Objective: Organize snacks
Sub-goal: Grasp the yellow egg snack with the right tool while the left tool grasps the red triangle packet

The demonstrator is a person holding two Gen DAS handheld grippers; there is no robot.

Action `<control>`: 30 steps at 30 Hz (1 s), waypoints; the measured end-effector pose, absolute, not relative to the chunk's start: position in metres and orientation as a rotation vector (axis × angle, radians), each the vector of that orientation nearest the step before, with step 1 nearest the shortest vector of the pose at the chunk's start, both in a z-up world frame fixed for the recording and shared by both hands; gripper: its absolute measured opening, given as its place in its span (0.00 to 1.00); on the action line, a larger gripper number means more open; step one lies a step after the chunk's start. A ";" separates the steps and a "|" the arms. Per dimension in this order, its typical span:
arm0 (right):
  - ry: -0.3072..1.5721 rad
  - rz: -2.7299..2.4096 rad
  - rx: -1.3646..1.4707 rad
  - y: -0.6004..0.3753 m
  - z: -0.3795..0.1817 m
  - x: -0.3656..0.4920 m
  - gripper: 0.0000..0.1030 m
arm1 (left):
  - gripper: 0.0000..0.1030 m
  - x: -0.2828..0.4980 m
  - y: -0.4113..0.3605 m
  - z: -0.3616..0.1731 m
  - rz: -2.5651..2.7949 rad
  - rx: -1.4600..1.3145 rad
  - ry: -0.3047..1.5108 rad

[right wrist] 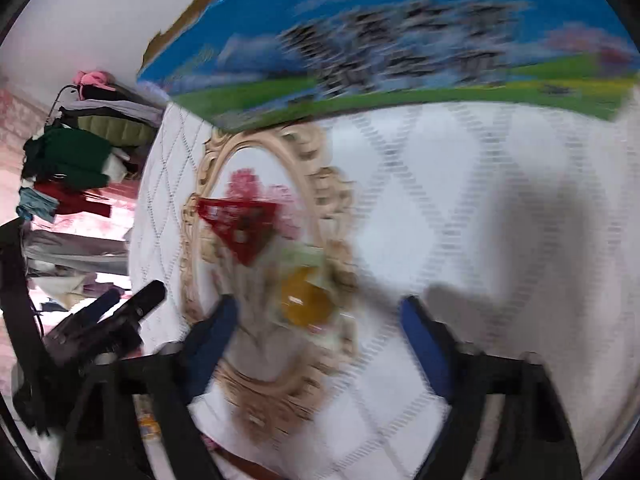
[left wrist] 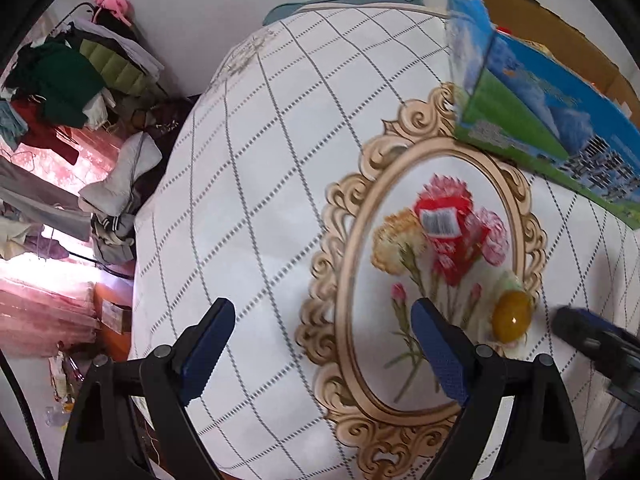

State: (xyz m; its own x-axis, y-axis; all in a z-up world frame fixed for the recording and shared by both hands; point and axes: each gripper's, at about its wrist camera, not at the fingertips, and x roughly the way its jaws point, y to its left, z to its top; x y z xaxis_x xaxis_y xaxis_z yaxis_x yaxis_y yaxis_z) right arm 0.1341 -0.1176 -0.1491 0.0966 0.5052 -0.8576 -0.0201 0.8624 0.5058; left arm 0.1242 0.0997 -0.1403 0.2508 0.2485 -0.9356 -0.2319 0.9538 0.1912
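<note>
A red snack packet (left wrist: 450,232) with a white barcode label lies on the flower print of the tablecloth (left wrist: 260,200). An amber jelly cup (left wrist: 512,316) in clear wrapping lies just right of it. My left gripper (left wrist: 324,316) is open and empty, hovering short of both. My right gripper (right wrist: 316,312) is open, close above the jelly cup (right wrist: 306,298), with the red packet (right wrist: 240,224) beyond it; this view is blurred. An open blue and green cardboard box (left wrist: 540,104) stands at the back right, and it also shows in the right wrist view (right wrist: 380,48).
The right gripper's fingers (left wrist: 592,340) show at the left view's right edge. The left gripper (right wrist: 108,320) shows at the right view's left. The table's left edge (left wrist: 160,208) drops to a floor with piled clothes (left wrist: 68,80).
</note>
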 end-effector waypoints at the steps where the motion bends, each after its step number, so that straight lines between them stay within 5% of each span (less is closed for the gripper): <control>1: 1.451 0.408 0.410 -0.109 -0.156 0.137 0.60 | 0.87 0.126 0.103 -0.140 0.332 0.022 1.273; 4: 1.512 0.370 0.386 -0.090 -0.186 0.141 0.59 | 0.87 0.132 0.108 -0.143 0.330 0.029 1.278; 7: 1.499 0.344 0.309 -0.084 -0.188 0.144 0.43 | 0.87 0.142 0.111 -0.146 0.308 0.006 1.302; 17: 1.445 0.245 0.253 -0.151 -0.166 0.132 0.43 | 0.87 0.199 0.107 -0.196 0.065 -0.411 1.432; 19: 1.442 0.226 0.237 -0.162 -0.164 0.130 0.43 | 0.83 0.208 0.102 -0.206 0.051 -0.403 1.434; 23: 1.451 0.205 0.254 -0.182 -0.162 0.137 0.43 | 0.51 0.210 0.091 -0.213 0.048 -0.285 1.426; 30: 1.507 0.250 0.251 -0.190 -0.159 0.119 0.43 | 0.51 0.139 0.090 -0.215 -0.058 -0.241 1.478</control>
